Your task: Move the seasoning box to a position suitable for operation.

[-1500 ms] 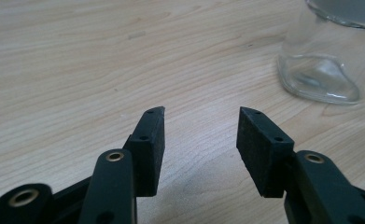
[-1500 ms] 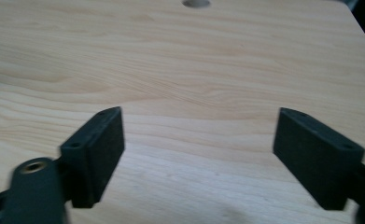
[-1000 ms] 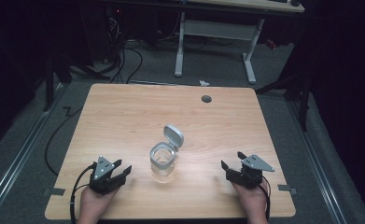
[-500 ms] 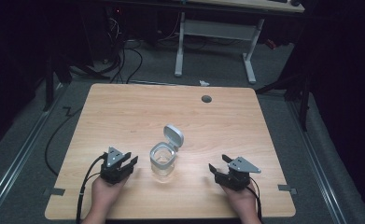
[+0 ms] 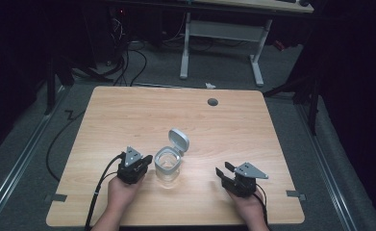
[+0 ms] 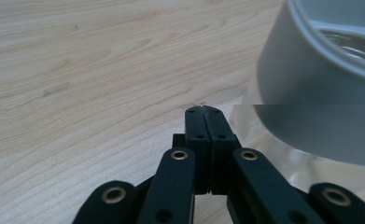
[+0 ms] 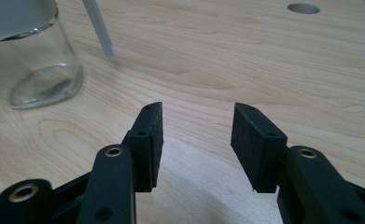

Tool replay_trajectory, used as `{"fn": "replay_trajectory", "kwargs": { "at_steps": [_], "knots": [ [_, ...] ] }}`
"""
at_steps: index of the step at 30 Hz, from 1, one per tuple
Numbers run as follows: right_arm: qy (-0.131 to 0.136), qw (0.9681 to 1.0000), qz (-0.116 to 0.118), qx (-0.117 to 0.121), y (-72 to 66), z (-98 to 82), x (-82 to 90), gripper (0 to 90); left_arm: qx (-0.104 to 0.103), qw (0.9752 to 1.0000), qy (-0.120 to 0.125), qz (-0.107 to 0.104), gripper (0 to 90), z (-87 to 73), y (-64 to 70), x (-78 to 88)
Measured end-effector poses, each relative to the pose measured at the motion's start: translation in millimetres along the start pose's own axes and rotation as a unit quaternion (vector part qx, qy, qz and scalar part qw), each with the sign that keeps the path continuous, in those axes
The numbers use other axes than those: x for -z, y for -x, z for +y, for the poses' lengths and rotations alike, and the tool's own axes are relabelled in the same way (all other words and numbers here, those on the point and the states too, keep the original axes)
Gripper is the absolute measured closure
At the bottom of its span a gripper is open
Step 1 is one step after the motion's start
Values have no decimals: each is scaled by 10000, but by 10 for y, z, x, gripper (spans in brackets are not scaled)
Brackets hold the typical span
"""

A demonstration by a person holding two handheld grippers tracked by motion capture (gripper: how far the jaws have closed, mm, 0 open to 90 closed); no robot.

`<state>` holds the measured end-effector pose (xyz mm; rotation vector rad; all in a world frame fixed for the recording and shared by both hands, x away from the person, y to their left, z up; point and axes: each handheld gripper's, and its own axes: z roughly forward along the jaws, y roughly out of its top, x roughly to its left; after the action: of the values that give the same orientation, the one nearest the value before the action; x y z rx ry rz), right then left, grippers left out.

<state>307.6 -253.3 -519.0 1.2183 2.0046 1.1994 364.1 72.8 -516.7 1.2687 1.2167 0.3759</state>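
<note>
Left tool (image 5: 138,166) is pinched fully closed on nothing, and I've got it parked just beside the glass jar (image 5: 167,166), on the jar's 9 o'clock side. In the left gripper view the jaws meet in a tight seam and the jar's grey collar (image 6: 320,107) looms at about 2 o'clock, close but I can't say for sure it's touching. Right tool (image 5: 230,174) sits well apart at the jar's 3 o'clock, jaws spread wide with bare table (image 5: 253,125) between them.

As for progress: honestly nothing's gripped yet, so I'd call this the very start. The jar stands upright near the front middle of the table, its flip lid (image 5: 178,140) already swung up and leaning back toward 1 o'clock. If the job is closing it or moving it, all of that's left to do, and my guess is the closed left tool is lined up to brace or nudge while the right one comes in.

Contents-wise, the jar looks empty to me. The right gripper view shows clear glass (image 7: 35,70) down to the base, no liquid line I can make out.
</note>
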Motion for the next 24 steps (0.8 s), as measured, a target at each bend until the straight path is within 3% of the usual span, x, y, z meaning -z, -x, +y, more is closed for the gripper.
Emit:
{"fn": "replay_trajectory", "kwargs": {
  "at_steps": [5,12,24],
  "knots": [
    [-39,9999,38,-89,-1,-4,13,595,13,10000,5,-92,900,-34,56,43],
    [-26,9998,186,-81,-11,-2,24,765,-24,9999,-2,-99,900,-87,88,79],
    [-73,9998,135,-135,-7,-17,9,787,-58,9997,-61,-217,900,-151,171,171]
  ]
}}
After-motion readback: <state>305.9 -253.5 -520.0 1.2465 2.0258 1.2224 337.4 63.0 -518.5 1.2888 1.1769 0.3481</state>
